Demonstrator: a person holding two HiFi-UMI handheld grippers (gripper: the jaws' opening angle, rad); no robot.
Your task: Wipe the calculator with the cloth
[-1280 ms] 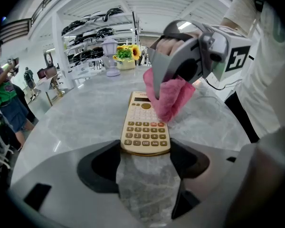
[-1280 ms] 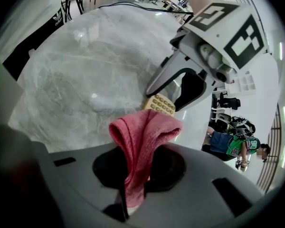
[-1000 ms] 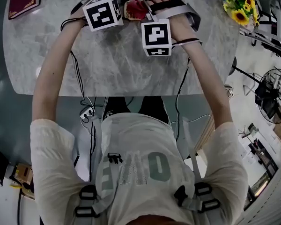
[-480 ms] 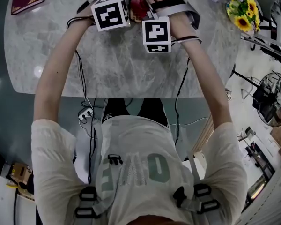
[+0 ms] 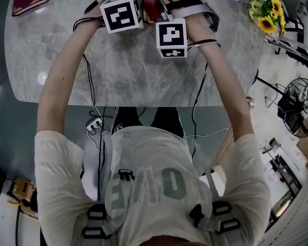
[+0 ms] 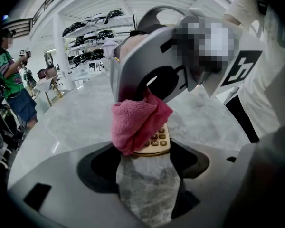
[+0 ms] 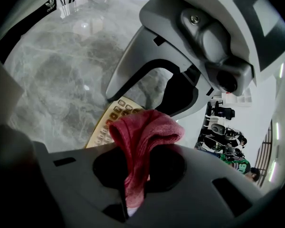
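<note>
Head view: both arms stretch straight out over the counter [image 5: 118,70]. The left gripper [image 5: 138,8] and right gripper [image 5: 164,10] meet tip to tip around the red cloth [image 5: 151,7].

Left gripper view: the calculator [image 6: 157,140] lies flat with its keys up and its long axis running away from the camera. Its near end sits between the widely parted jaws, which seem to press its edges.

Right gripper view: the calculator slants from lower left to upper right. The jaws are closed on the cloth, which is bunched over the calculator's near end.
</note>
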